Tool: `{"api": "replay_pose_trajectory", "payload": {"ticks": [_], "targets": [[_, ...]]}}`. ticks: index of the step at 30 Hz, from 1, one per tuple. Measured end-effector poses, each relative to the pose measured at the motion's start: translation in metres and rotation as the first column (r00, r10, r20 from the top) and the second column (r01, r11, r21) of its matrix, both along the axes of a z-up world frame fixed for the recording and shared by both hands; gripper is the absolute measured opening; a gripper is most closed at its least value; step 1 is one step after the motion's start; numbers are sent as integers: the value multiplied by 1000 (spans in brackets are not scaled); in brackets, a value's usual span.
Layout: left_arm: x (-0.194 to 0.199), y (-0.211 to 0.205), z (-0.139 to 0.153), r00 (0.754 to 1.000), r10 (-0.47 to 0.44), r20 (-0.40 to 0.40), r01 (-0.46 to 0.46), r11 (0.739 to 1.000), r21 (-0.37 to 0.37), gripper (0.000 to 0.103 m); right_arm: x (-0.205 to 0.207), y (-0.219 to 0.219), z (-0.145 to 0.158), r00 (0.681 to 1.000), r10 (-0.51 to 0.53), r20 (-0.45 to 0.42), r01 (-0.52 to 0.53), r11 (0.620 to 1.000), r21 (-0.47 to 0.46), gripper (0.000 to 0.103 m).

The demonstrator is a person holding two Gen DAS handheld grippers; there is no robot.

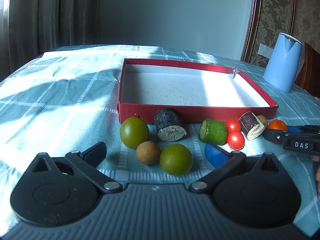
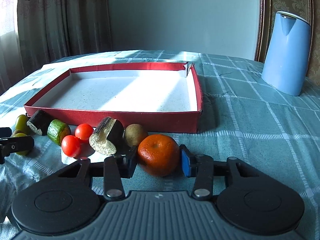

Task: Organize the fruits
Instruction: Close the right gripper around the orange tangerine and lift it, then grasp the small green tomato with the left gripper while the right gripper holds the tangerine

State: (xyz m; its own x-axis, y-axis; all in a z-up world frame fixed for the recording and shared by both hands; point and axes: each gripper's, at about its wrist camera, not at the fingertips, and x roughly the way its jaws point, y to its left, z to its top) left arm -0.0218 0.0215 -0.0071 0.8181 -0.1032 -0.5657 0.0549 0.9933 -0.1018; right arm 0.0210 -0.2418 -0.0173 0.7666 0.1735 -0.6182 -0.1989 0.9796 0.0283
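The orange mandarin (image 2: 159, 154) is sitting on the checked tablecloth (image 2: 250, 124) just in front of the red box's (image 2: 112, 118) near right corner, and the right gripper (image 2: 158, 161) is pinching it, both pads touching its sides. Along the box's front wall, to the mandarin's left, a brown longan (image 2: 135, 134), a dark cane piece (image 2: 106, 138), two red tomatoes (image 2: 78, 140) and a green cut piece (image 2: 58, 132) are lying in a loose row. Further left, the left gripper (image 1: 156, 152) is hovering with jaws spread wide around two green round fruits (image 1: 176, 159). A blue kettle (image 2: 286, 54) is standing well behind, right of the box.
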Motion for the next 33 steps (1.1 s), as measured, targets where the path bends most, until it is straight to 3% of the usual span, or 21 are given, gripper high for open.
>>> {"api": "replay_pose_trajectory", "payload": {"ticks": [5,8,11,15,20,33], "targets": [[-16,-6,2,998,-52,46,51,998,41,103,-4,-3,2,1000,4,6,-5,999,32,42],[-33,-13,6,988,-101,117,90,991,101,103,-6,-1,2,1000,18,3,-18,999,33,42],[-47,-27,7,975,-145,170,111,975,195,103,-7,-1,2,1000,27,2,-27,999,39,42],[-53,-42,5,961,-211,181,157,949,274,103,-8,-1,2,1000,23,2,-23,999,43,42],[-48,-51,1,942,-318,106,281,922,265,103,-8,-1,2,1000,23,2,-23,999,43,42],[-15,-55,-1,938,-346,8,332,904,269,101,-8,-2,2,1000,20,2,-20,999,47,42]]}}
